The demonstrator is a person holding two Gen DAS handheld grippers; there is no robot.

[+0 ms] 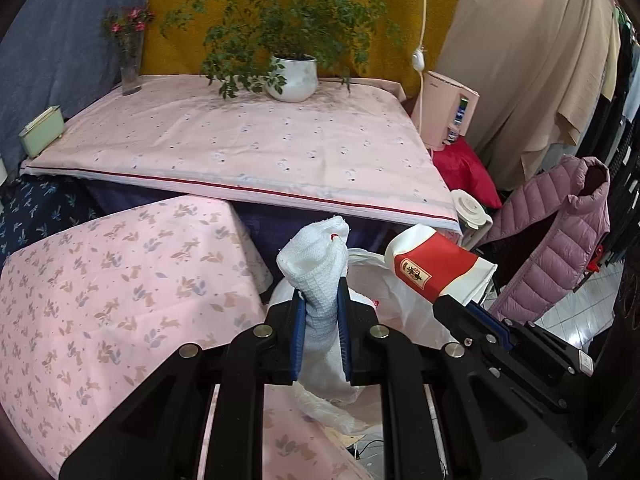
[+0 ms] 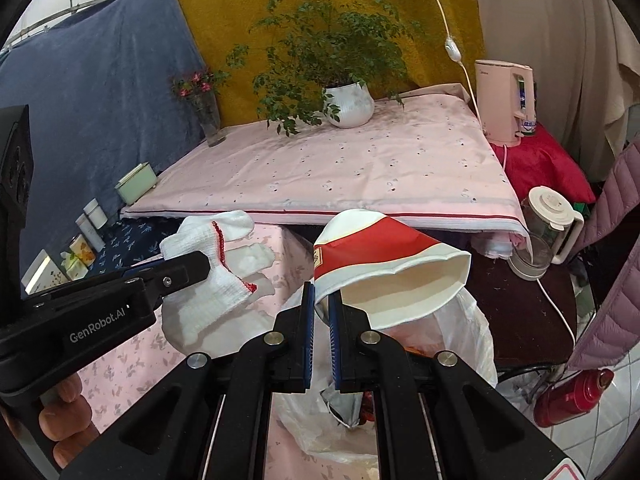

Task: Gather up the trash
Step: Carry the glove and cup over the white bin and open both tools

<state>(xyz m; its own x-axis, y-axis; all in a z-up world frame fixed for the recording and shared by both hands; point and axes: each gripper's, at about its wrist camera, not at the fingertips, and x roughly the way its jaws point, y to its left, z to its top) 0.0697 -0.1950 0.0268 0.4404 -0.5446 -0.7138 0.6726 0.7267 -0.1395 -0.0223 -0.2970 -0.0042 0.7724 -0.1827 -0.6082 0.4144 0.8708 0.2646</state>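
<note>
Right wrist: right tongs (image 2: pixel 321 300) pinch cup (image 2: pixel 384 268); left tongs (image 1: pixel 321 308) clamp glove (image 1: pixel 316 264) above bag (image 2: pixel 472 332).

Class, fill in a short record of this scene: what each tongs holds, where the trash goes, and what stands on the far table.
left tongs: shut on white knitted glove
right tongs: shut on red-and-white paper cup, squashed, gripped at its base end
trash bag: white plastic, open below both items, some rubbish already inside
far table: pink cloth; potted plant, vase of flowers, green box
</note>
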